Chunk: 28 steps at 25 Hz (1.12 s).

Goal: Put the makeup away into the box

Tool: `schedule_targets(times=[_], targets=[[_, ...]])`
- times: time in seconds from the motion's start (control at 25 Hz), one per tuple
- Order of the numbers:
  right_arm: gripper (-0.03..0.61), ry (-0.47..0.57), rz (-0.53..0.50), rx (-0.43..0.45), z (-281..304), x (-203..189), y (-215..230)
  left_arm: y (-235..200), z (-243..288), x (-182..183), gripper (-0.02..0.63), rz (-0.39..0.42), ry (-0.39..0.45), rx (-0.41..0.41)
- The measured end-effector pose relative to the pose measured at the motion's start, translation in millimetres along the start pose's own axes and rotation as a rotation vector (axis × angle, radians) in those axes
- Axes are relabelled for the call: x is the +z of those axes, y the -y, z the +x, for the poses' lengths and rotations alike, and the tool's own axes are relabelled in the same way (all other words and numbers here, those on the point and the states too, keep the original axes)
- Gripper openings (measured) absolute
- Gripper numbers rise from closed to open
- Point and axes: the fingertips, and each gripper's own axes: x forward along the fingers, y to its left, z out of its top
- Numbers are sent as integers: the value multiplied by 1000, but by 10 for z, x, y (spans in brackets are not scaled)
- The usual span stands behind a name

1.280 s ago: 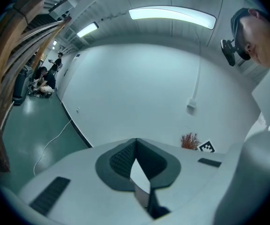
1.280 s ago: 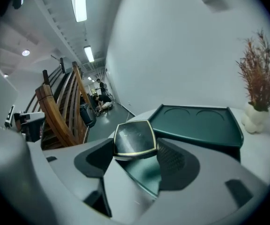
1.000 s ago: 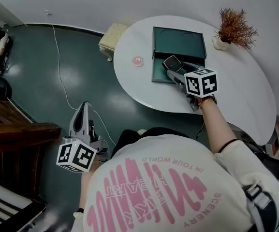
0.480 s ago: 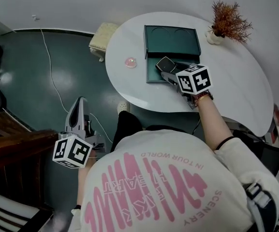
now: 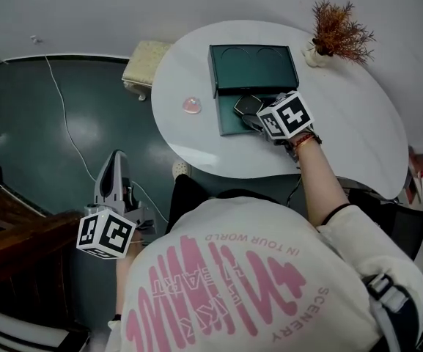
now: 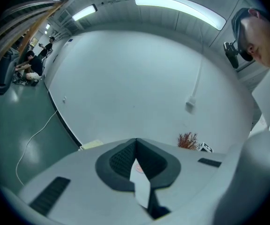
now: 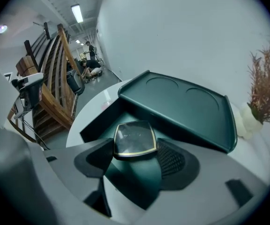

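On the white round table (image 5: 343,138) lies a dark green box, its base (image 5: 229,119) in front of the propped-open lid (image 5: 254,68). My right gripper (image 5: 251,113) is shut on a dark square compact (image 5: 248,105) with a gold rim and tilts down over the base. In the right gripper view the compact (image 7: 134,138) sits pressed between both pads, with the base (image 7: 102,121) below it and the lid (image 7: 181,107) behind. A small pink round piece (image 5: 190,105) lies on the table left of the box. My left gripper (image 5: 115,158) hangs over the floor, shut and holding nothing.
A dried red plant in a white vase (image 5: 334,31) stands at the table's far right, also in the right gripper view (image 7: 266,93). A pale cushioned stool (image 5: 144,61) sits beside the table's left edge. A white cable (image 5: 64,123) runs across the green floor.
The right gripper has tipped downward and sunk with the compact, from the box's front edge to over its base. The left gripper has drifted slightly across the floor.
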Motion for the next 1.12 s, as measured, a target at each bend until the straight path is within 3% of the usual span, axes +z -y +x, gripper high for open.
schedule_targets(times=[0.48,0.76,1.12], targets=[[298,-94,-85,47,238,58,-54,-179,-47,-14,2,-15,-4,55],[296,-152,-168,75,265,-8,-159,-165,-16,-49,2,-18,-17,48],[298,-157,-205,89,315,-13,-199,-163,-45,-87,2,-29,-20,53]])
